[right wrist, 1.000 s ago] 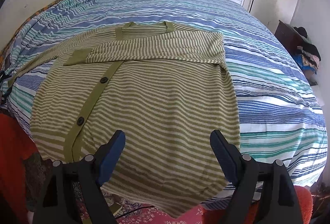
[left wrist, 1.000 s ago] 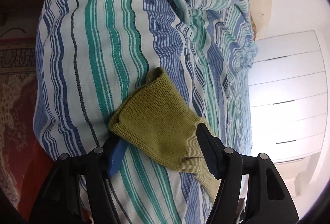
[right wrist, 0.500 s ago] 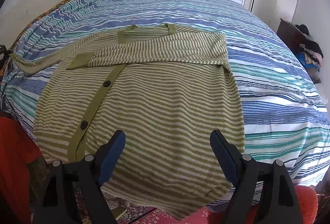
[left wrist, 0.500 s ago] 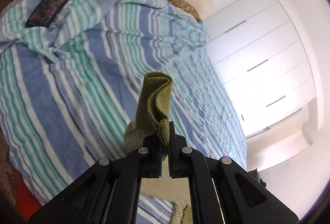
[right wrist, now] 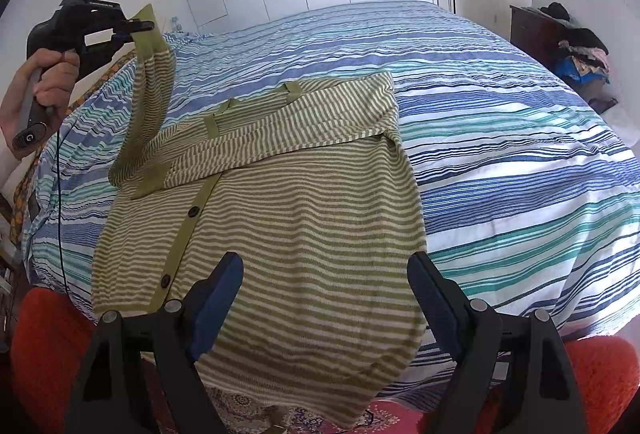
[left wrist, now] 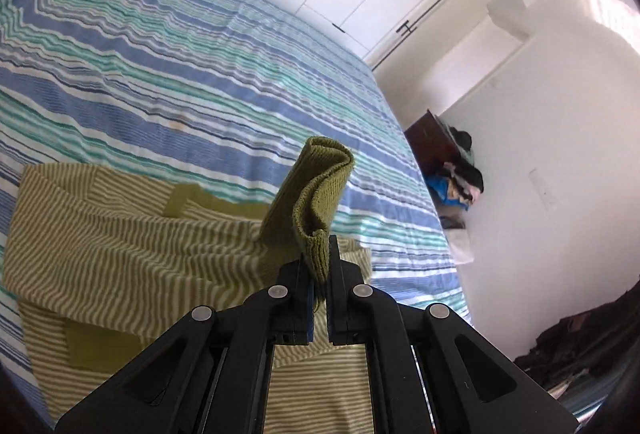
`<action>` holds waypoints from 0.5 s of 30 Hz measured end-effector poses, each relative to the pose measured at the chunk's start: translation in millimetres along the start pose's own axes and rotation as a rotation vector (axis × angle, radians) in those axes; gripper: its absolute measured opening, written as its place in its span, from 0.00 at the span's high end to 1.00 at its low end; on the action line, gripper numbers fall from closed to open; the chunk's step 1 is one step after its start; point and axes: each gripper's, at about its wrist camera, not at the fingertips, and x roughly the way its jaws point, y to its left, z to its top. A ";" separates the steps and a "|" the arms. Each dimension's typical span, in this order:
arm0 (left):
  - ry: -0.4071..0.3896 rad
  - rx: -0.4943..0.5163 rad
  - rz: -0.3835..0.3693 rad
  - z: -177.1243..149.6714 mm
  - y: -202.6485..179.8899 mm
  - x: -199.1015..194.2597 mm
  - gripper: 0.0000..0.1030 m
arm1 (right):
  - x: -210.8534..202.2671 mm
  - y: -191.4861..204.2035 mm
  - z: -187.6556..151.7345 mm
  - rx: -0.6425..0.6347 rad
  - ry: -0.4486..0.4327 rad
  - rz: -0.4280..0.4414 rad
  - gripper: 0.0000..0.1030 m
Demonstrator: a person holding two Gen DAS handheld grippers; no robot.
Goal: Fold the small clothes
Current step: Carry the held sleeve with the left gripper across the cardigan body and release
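Since the earlier frame, the olive ribbed sleeve cuff (left wrist: 316,194) has been lifted off the blue-and-teal striped bed cover (right wrist: 500,138) and carried over the olive-and-white striped knitted cardigan (right wrist: 304,218), which lies flat at the near edge of the bed. The left tool (left wrist: 319,274) is clenched on the cuff. The right tool (right wrist: 324,294) is held released above the hem. No containers are seen.

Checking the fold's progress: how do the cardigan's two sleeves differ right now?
The left sleeve hangs lifted off the bed, its cuff pinched in the shut left gripper; the right sleeve lies flat, folded across the cardigan's chest, touched by no gripper. The left sleeve curves upward; the right runs straight. Both share olive-and-cream stripes.
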 end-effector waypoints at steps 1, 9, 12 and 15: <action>0.032 0.013 0.008 -13.4 -9.9 17.8 0.98 | -1.6 -3.3 -0.1 0.011 -0.004 0.005 0.19; 0.189 0.133 0.135 -83.6 -46.8 93.8 0.99 | -3.5 -26.3 -0.6 0.087 -0.007 0.040 0.19; 0.211 0.168 0.139 -97.6 -56.1 99.6 0.99 | -1.6 -35.3 -0.4 0.128 -0.004 0.050 0.19; 0.230 0.252 0.133 -113.0 -73.5 103.8 0.99 | -2.1 -42.6 -0.5 0.163 -0.006 0.055 0.19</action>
